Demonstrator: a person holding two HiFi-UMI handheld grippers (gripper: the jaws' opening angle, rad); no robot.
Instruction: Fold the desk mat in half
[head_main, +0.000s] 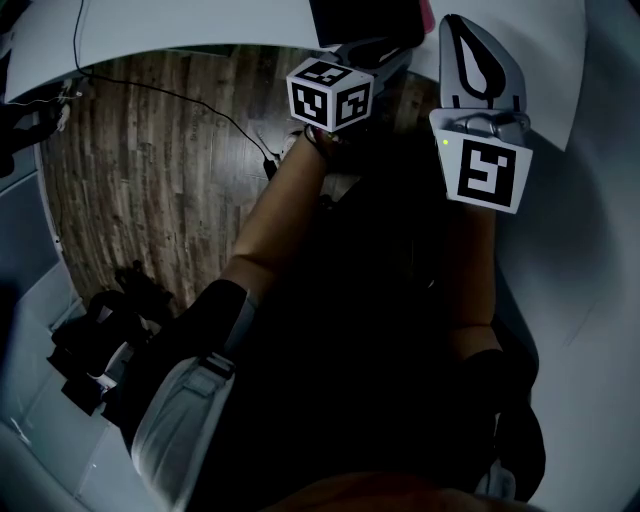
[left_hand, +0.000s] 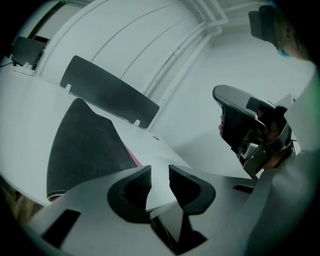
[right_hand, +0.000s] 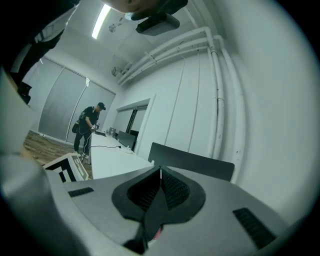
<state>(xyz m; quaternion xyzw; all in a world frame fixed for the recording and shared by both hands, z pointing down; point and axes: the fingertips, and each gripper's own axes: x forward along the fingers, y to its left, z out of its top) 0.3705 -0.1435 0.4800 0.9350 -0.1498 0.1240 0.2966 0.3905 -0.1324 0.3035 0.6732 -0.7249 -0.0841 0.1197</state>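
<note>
The white-walled room had a brown wood-plank floor and a long white tabletop, with a flat black panel standing upright along the tabletop's far edge. At the left of the left gripper view, the dark grey desk mat with a pinkish-red underside lay flat on the tabletop. It reached from near the panel toward the near edge, and a strip of red showed beneath its dark top along two sides. That looked like one half laid over the other, though how well the edges matched could not be told. Just right of the mat, the left gripper hovered over bare tabletop, jaws parted, nothing between them. Further right, the right gripper was held level above the tabletop with its jaws pressed together, and no mat showed in them. The step in hand seemed to be the letting-go after the fold. The next move probably called for checking the edges and pressing the crease flat.
</note>
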